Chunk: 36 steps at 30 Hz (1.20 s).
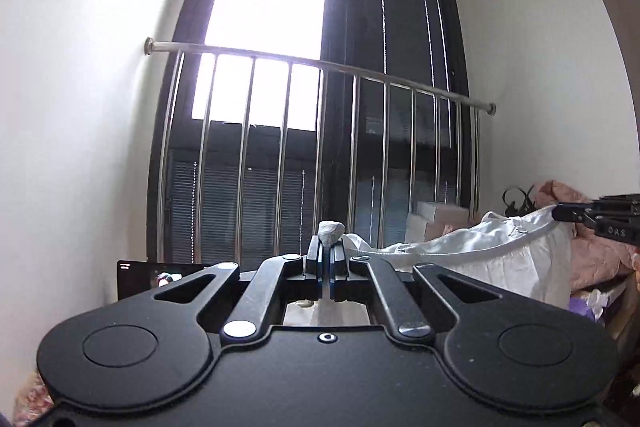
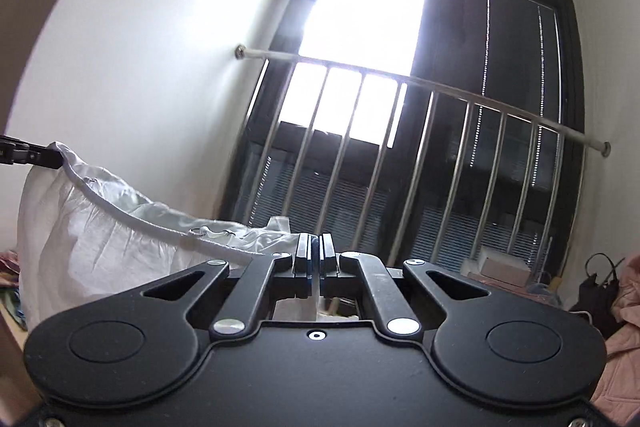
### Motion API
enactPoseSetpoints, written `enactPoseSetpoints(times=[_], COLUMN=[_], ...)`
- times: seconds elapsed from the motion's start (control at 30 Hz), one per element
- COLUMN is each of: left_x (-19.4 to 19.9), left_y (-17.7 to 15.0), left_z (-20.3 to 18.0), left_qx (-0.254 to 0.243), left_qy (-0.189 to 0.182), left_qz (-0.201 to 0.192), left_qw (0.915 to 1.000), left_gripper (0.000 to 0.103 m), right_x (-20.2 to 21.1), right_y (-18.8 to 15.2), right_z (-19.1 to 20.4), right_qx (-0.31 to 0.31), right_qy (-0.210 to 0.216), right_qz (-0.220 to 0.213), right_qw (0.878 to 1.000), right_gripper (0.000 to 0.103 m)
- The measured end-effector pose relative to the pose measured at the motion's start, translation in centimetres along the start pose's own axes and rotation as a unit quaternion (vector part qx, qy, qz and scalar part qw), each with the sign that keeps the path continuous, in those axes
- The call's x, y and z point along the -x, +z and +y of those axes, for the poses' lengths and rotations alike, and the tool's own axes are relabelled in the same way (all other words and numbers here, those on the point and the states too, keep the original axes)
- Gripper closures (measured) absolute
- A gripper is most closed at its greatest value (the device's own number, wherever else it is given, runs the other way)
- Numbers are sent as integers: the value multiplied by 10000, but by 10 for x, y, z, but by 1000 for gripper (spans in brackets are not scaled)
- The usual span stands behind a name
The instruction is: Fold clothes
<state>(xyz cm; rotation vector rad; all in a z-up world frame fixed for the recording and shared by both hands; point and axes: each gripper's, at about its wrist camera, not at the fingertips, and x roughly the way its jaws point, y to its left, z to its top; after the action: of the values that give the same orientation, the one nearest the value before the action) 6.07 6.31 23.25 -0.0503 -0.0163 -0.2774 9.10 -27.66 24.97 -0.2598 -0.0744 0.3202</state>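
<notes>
Hanging between both clamped hand-held grippers — left [image 1: 329,247], right [image 2: 315,247] — white garment's [image 1: 500,247] stretched hem, window railing [image 1: 320,63] beyond.

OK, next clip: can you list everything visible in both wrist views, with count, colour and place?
garment: one, white, stretched in the air between the two tongs
window: one, dark frame, bright pane upper left, on the far wall
railing: one, metal bars, across the window
screen: one, dark, low left in the left view
boxes: a few, pale, below the window
bag: one, black, right of the boxes
pink cloth: a pile, far right
left tongs: black, shut on the garment
right tongs: black, shut on the garment
</notes>
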Motion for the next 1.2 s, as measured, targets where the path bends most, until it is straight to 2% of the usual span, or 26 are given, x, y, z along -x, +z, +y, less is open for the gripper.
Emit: enactPoseSetpoints(times=[0.17, 0.27, 0.33, 0.47, 0.53, 0.57, 0.6, 0.63, 0.7, 0.73, 0.77, 0.8, 0.83, 0.9, 0.97, 1.03, 1.13, 1.17, 1.2], left_x=[-43, -91, -127, -203, -239, -253, -264, -266, -270, -272, -273, -275, -278, -289, -295, -301, -308, -309, -310], left_y=[-15, -48, -79, -155, -195, -211, -223, -228, -236, -238, -235, -232, -229, -226, -226, -229, -234, -235, -236], left_z=[10, 36, 54, 86, 101, 107, 114, 120, 134, 140, 146, 152, 158, 165, 165, 160, 157, 157, 156], left_qx=[80, 392, 617, 819, 873, 937, 1010, 1102, 1286, 1393, 1536, 1676, 1811, 1912, 1764, 1607, 1562, 1581, 1566], left_qy=[254, 420, 554, 745, 787, 799, 825, 885, 1003, 1049, 1067, 1058, 991, 830, 734, 675, 725, 752, 777], left_qz=[487, 931, 1298, 2240, 2798, 3129, 3382, 3462, 3620, 3657, 3602, 3575, 3612, 3839, 4114, 4336, 4522, 4572, 4617], left_qw=[9985, 9940, 9881, 9683, 9528, 9418, 9320, 9275, 9178, 9143, 9140, 9127, 9094, 8995, 8912, 8841, 8751, 8720, 8697], left_gripper=[100, 100, 100, 100, 99, 98, 93, 89, 69, 62, 50, 43, 42, 42, 44, 52, 76, 90, 95], right_x=[-43, -92, -129, -208, -242, -258, -269, -278, -276, -276, -277, -278, -277, -278, -277, -278, -278, -278, -278], right_y=[-16, -46, -73, -150, -191, -212, -229, -243, -261, -266, -270, -274, -276, -278, -279, -276, -276, -276, -276], right_z=[-5, -5, -3, 11, 20, 23, 25, 26, 34, 33, 32, 30, 29, 25, 22, 18, 17, 16, 16], right_qx=[113, 127, 112, 41, 63, 48, -14, -85, -235, -325, -419, -473, -502, -573, -665, -729, -751, -754, -755], right_qy=[-33, 2, 37, 198, 233, 262, 296, 324, 367, 390, 414, 437, 455, 492, 512, 528, 541, 541, 540], right_qz=[403, 862, 1257, 2287, 2758, 2981, 3158, 3285, 3348, 3362, 3373, 3388, 3405, 3441, 3449, 3449, 3447, 3456, 3466], right_qw=[9991, 9962, 9920, 9733, 9609, 9542, 9484, 9439, 9413, 9404, 9395, 9386, 9378, 9359, 9349, 9343, 9341, 9338, 9334], right_gripper=[101, 101, 101, 101, 101, 101, 101, 101, 101, 101, 101, 101, 101, 100, 100, 100, 100, 100, 100])
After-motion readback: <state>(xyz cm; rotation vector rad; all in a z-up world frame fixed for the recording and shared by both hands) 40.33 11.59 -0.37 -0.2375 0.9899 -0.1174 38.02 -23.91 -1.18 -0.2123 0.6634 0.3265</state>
